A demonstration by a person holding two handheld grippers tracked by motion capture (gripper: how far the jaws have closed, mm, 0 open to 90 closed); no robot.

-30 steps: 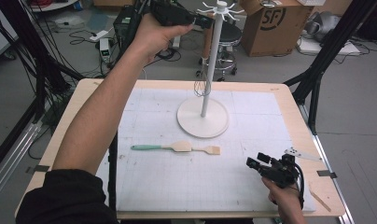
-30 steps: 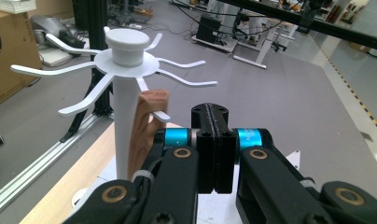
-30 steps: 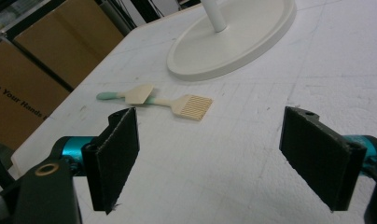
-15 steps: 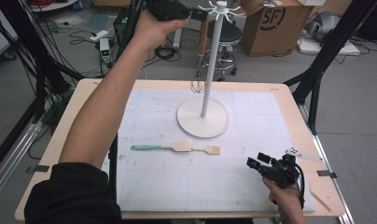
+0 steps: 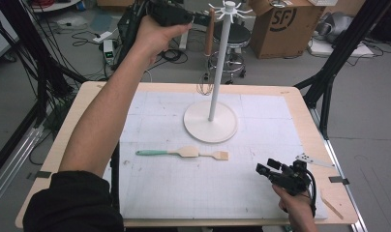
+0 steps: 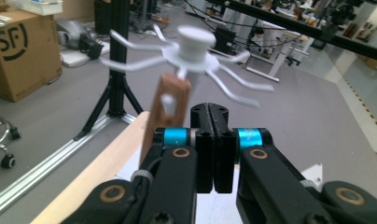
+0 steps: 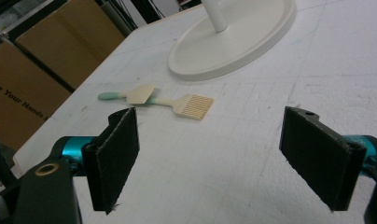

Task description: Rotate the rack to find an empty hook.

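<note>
A white rack stands on its round base [image 5: 210, 121], and its hooked top [image 5: 229, 7] is at the far edge of the view. A brown wooden utensil handle [image 5: 209, 31] hangs from one hook; in the left gripper view the hook passes through the hole in the handle [image 6: 165, 112]. My left gripper [image 5: 184, 17] is raised just left of it, jaws shut together with nothing between them [image 6: 213, 116]. A green-handled spatula [image 5: 169, 152] and a small slotted wooden spatula [image 5: 218, 155] lie end to end on the mat. My right gripper [image 5: 268, 171] rests low at the front right, open [image 7: 214, 163].
A white gridded mat [image 5: 208, 203] covers most of the wooden table [image 5: 324, 145]. Beyond the table stand a cardboard box [image 5: 280, 24], a stool [image 5: 232, 36] and black frame legs [image 5: 329, 82]. A wood sliver [image 5: 334, 205] lies near the front right corner.
The left hand has shifted only slightly near the rack top. The right gripper and the spatulas on the mat have not moved.
</note>
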